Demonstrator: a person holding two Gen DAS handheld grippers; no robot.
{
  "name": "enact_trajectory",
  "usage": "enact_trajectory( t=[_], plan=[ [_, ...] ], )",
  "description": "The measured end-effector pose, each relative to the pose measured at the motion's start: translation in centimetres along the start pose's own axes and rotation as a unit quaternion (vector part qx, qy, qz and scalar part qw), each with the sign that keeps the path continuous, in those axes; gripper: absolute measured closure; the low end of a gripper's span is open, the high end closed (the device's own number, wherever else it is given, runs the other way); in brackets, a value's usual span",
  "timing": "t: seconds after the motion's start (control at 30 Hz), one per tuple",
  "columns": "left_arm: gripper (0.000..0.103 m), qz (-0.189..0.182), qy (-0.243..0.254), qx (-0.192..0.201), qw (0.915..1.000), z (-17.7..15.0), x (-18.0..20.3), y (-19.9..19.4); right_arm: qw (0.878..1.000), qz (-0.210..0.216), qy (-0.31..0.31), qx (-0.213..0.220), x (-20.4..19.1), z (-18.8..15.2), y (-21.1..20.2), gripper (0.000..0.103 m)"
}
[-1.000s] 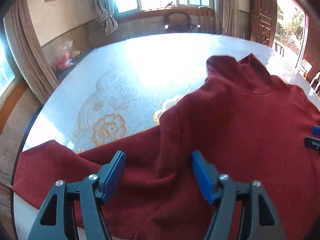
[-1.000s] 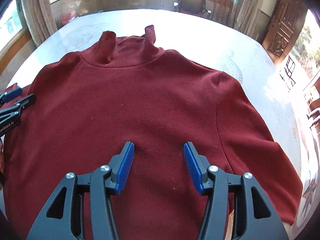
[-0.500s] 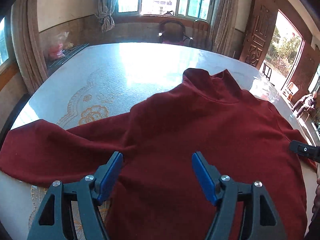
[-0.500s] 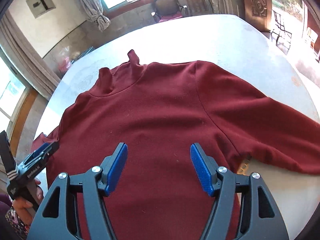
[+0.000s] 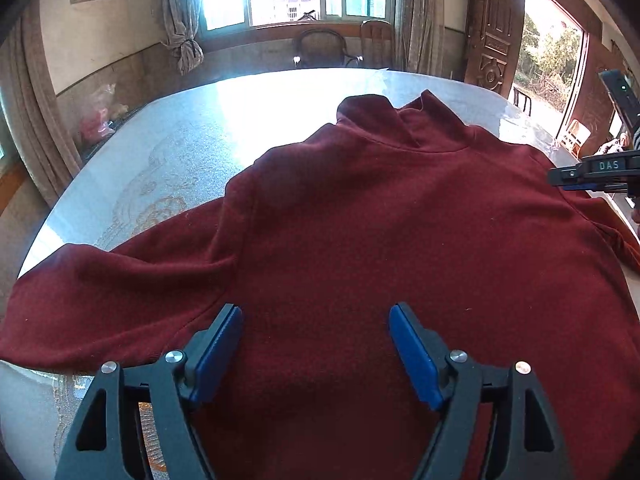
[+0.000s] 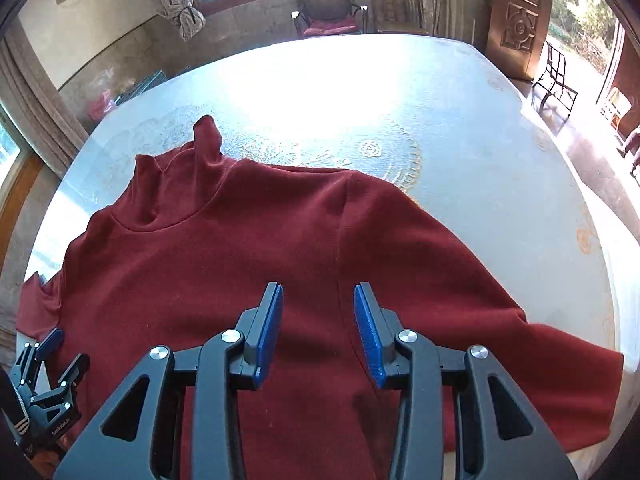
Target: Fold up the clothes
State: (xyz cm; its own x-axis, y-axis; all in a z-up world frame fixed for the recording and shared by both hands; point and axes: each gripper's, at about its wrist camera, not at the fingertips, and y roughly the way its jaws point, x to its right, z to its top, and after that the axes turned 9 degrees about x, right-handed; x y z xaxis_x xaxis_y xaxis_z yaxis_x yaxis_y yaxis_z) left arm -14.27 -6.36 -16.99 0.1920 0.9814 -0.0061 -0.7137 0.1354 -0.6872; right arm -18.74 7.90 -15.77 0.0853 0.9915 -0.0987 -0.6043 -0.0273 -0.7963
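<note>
We are looking at a round table where a dark red sweater is lying flat, collar away from us, sleeves spreading outward. Our left gripper is hovering above its body, jaws wide apart; our right gripper is hovering near the right armpit seam, jaws apart and gripping nothing.

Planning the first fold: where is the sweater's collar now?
The collar lies at the sweater's far edge on the table: right of centre in the left view, upper left in the right view.
</note>
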Motion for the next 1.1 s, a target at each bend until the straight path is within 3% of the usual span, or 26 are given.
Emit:
enact_trajectory(
  t=[0.1,0.13,0.17,0.27,0.4,0.57,0.63,0.73,0.9,0.97,1.1],
  plan=[
    [0.026,-0.002,-0.004,0.007,1.0,-0.2,-0.3,-0.6,0.997,-0.052,-0.061,-0.011,-2.7,0.6,1.8,0.063],
    [0.028,-0.002,-0.008,0.014,0.9999,-0.4,-0.6,-1.0,0.996,-0.04,-0.079,-0.004,-4.2,0.9,1.6,0.063],
    [0.032,-0.003,-0.013,0.02,0.9997,-0.5,-1.0,-1.5,0.995,-0.01,-0.095,0.009,-6.1,1.2,0.9,0.063],
    [0.032,0.04,-0.055,0.045,0.9967,0.3,-4.4,-2.6,0.982,0.085,-0.165,0.029,-13.8,2.0,-1.0,0.064],
    [0.032,0.088,-0.101,0.064,0.9889,0.9,-8.6,-3.5,0.954,0.195,-0.227,0.0,-24.5,2.7,-1.0,0.081],
    [0.033,0.103,-0.115,0.029,0.9875,-0.6,-11.1,-2.7,0.93,0.212,-0.295,-0.064,-33.1,1.2,2.4,0.084],
    [0.032,0.109,-0.121,0.015,0.9865,-1.1,-12.2,-2.4,0.924,0.204,-0.309,-0.093,-34.6,0.4,3.8,0.085],
    [0.032,0.111,-0.126,0.009,0.9858,-1.5,-12.8,-2.4,0.924,0.185,-0.323,-0.088,-35.6,-0.3,5.3,0.088],
    [0.031,0.114,-0.12,0.006,0.9861,-1.3,-12.4,-2.3,0.946,0.115,-0.302,-0.027,-36.4,0.1,7.5,0.092],
    [0.031,0.111,-0.125,0.008,0.986,-1.3,-12.4,-2.2,0.947,0.093,-0.308,-0.002,-36.6,-0.5,7.8,0.092],
    [0.034,0.085,-0.144,0.027,0.9856,-1.6,-13.2,-3.1,0.942,0.145,-0.302,-0.002,-36.6,-1.8,6.6,0.091]
  ],
)
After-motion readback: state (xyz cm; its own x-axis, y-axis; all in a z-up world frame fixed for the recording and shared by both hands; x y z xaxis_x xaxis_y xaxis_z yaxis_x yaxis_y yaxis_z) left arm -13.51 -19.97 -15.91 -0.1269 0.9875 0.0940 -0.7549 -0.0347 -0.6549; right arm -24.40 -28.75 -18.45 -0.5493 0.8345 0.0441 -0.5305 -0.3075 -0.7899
